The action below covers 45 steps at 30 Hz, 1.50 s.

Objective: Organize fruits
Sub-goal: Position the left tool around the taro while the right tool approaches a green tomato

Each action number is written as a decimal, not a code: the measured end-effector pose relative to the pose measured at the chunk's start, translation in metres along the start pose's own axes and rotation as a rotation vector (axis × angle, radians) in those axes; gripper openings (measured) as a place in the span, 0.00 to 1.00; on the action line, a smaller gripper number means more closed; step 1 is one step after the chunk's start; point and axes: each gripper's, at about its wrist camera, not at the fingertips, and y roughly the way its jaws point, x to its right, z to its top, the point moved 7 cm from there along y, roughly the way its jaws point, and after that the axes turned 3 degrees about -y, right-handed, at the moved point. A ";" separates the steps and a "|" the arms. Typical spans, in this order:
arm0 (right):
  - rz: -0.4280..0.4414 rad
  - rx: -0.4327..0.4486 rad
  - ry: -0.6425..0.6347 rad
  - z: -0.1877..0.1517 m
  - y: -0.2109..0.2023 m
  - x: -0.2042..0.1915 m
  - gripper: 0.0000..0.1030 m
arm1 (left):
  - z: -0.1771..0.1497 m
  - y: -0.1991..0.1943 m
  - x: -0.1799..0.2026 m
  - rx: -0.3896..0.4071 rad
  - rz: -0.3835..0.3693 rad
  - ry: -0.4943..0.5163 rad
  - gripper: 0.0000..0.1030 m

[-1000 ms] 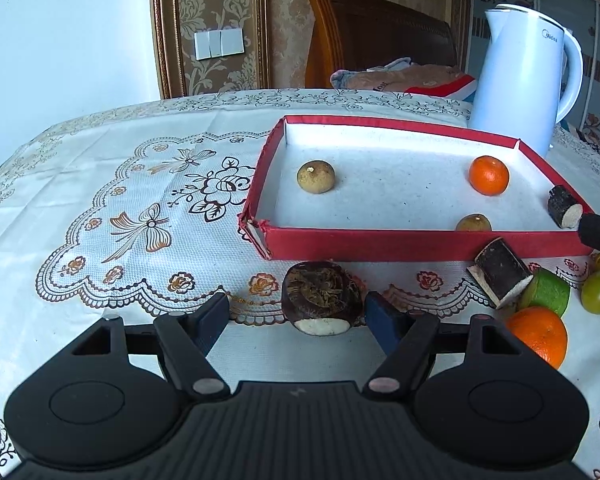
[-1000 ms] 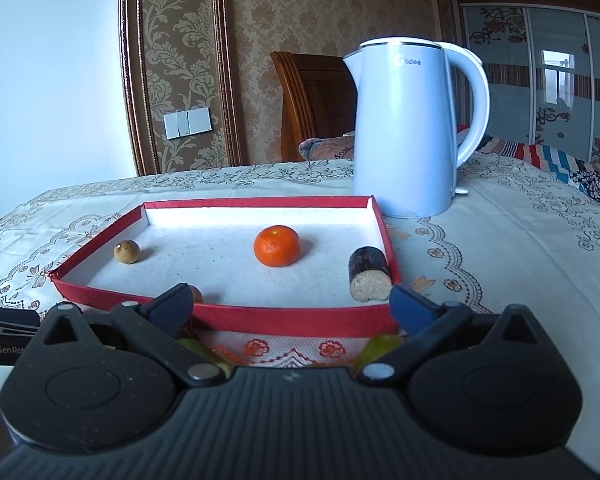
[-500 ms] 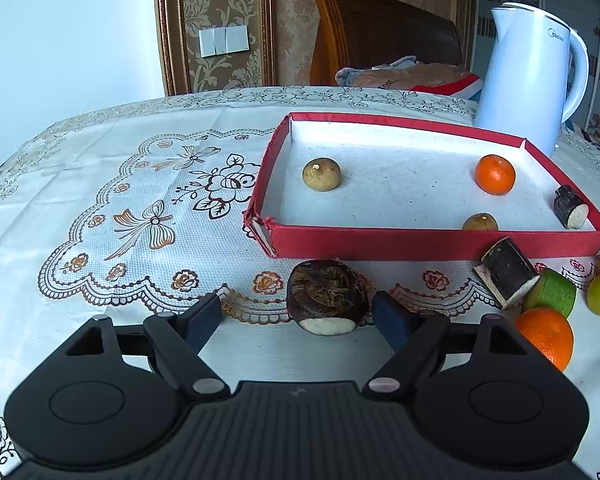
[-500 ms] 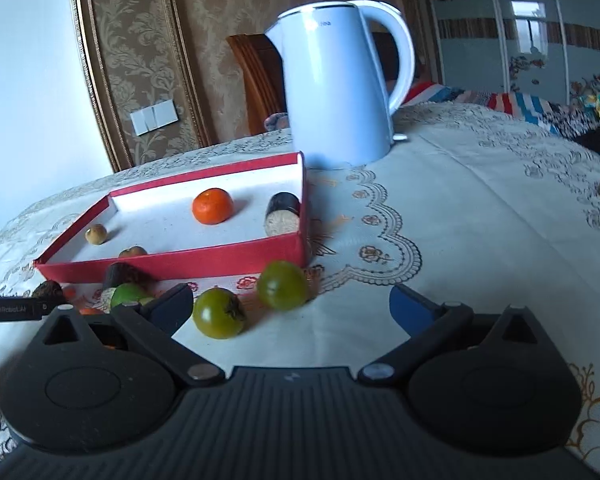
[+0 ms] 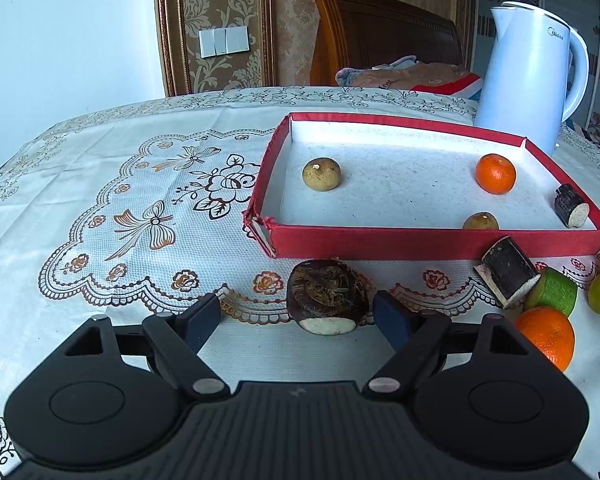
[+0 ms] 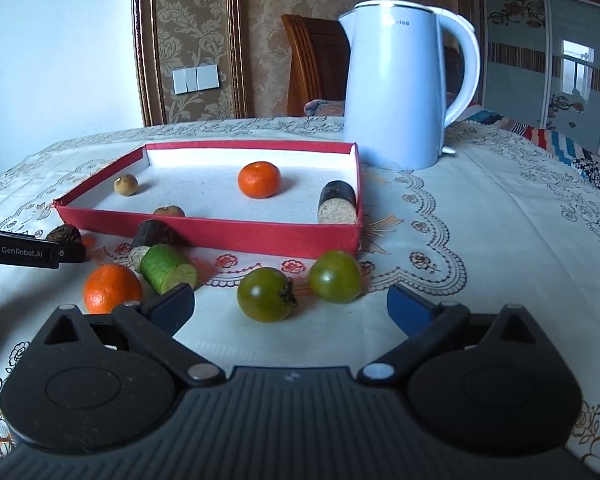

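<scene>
Risk first, at lower centre of the left wrist view: left gripper [image 5: 296, 316] spread wide, grasping nothing, blue pads [image 5: 392, 316] flanking a dark water chestnut [image 5: 327, 297] that sits off-centre, almost against the right pad and well apart from the left. Likely to roll or skid toward the red tray [image 5: 420, 242] just behind if 1 pad lands first; rounded, hairy top and flat cut face probably make for an uneven pinch. At lower centre of the right wrist view: right gripper [image 6: 290, 308] equally released, empty, with 2 green tomatoes [image 6: 265, 295] lying just ahead of the fingers; smooth and round, so prone to squirting out, or to bruising under a hard squeeze. Left of them, crowded together: an orange [image 6: 112, 289], a green cut piece [image 6: 168, 269], a dark cane segment [image 6: 150, 236], easily knocked by a sweeping finger. Farther back, inside the tray: 2 small brown fruits, 1 tangerine [image 6: 259, 179], 1 more cane piece. Beyond, upper right, a white kettle [image 6: 400, 84], close enough to clip on a high carry.
</scene>
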 end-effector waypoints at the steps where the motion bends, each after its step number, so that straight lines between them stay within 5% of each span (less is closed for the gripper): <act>1: 0.004 -0.008 0.004 0.000 0.002 0.000 0.99 | 0.000 0.000 -0.001 0.000 0.000 0.000 0.81; 7: 0.046 -0.032 0.009 0.003 0.013 -0.010 0.92 | 0.000 0.000 0.000 0.000 0.000 0.000 0.82; 20: -0.035 -0.022 -0.042 0.012 0.022 -0.018 0.89 | 0.000 0.001 0.000 0.000 0.000 0.000 0.83; 45: -0.023 -0.016 -0.032 0.009 0.019 -0.015 0.85 | 0.000 -0.002 0.005 0.013 -0.015 0.045 0.83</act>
